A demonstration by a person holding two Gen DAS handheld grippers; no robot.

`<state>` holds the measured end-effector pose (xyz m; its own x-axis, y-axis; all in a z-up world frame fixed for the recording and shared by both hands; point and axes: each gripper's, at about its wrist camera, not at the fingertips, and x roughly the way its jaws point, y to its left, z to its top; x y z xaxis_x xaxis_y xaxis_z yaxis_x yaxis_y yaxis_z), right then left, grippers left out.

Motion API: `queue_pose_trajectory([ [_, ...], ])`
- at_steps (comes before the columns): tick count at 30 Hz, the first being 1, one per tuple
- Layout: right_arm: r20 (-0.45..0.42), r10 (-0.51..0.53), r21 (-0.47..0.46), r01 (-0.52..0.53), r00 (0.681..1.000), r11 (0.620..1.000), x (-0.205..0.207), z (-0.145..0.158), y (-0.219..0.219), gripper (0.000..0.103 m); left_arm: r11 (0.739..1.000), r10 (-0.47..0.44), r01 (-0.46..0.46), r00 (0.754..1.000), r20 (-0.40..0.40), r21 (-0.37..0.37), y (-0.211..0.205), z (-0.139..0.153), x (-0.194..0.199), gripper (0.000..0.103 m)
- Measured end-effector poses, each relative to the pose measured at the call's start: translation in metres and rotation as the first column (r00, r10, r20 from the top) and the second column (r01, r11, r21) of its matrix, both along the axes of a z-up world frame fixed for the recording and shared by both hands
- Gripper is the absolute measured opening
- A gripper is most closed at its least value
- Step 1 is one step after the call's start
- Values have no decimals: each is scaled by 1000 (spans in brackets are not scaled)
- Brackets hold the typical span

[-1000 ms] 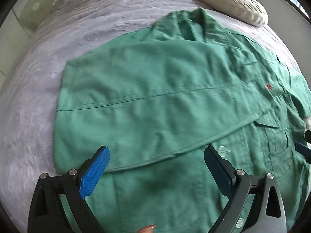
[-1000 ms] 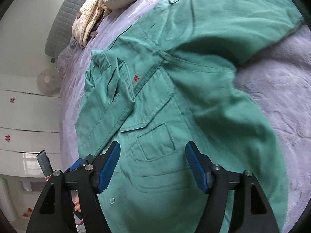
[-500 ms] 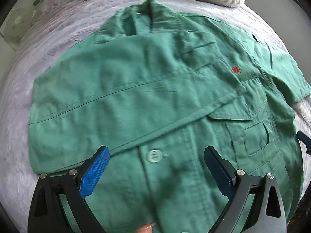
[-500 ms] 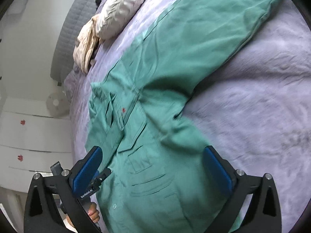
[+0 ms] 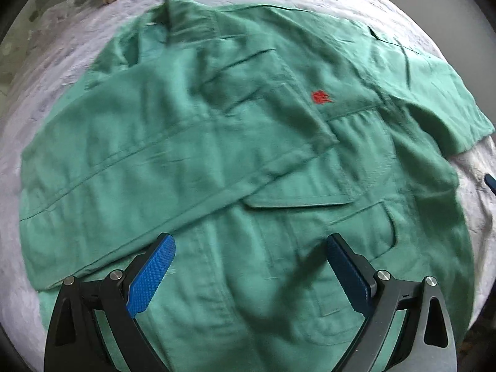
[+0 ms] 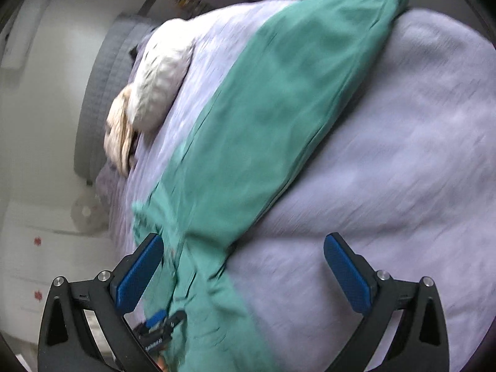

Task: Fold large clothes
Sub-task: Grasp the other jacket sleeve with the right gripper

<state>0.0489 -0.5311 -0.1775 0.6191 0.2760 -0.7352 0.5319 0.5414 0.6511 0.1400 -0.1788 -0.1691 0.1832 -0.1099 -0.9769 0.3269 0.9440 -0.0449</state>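
My left hand-held gripper (image 5: 249, 271) has its blue-padded fingers (image 5: 152, 279) spread wide with nothing between them, hovering over the lower front of the green shirt (image 5: 241, 161). Just beyond the fingertips I see a flapped chest pocket (image 5: 300, 198), and past that a small red emblem (image 5: 321, 97) on the chest. One sleeve (image 5: 130, 167) lies folded across the front of the shirt, running diagonally from the left edge toward the middle. The collar (image 5: 176, 15) points away from me, toward the far end of the bed. The whole shirt lies flat on the lavender bed cover (image 5: 55, 49), front side up.

My right hand-held gripper (image 6: 243, 268) is also spread wide and grips nothing. Its left finger (image 6: 139, 272) sits over the shirt's edge, while the right finger (image 6: 348, 274) is above bare bed cover (image 6: 403, 155). From this side I see the other sleeve (image 6: 279, 117) stretched out straight across the bed, away from the body of the shirt, still unfolded. This view is blurred, so I cannot make out fine detail. At the lower left of it, the tip of the left hand-held gripper shows beside the shirt.

At the head of the bed lie a white pillow (image 6: 161, 74) and a cream cloth (image 6: 119, 136) bunched beside it, against a grey quilted headboard (image 6: 93, 99).
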Motion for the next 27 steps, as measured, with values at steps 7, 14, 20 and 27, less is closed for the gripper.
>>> queue_pose_trajectory([
  [7,54,-154,43,151,987,988,9,-11,-76,103,999,-16,16,1000,5,-47,-40,14,-8,98],
  [14,133,-217,120,201,967,972,42,-15,-118,103,997,1,0,1000,11,-77,-79,18,-4,98],
  [20,121,-286,179,263,951,948,57,-15,-140,76,995,28,-26,999,25,-96,-92,25,9,98],
  [27,114,-274,178,252,955,951,67,-13,-140,7,994,47,-43,998,42,-105,-74,38,14,98],
])
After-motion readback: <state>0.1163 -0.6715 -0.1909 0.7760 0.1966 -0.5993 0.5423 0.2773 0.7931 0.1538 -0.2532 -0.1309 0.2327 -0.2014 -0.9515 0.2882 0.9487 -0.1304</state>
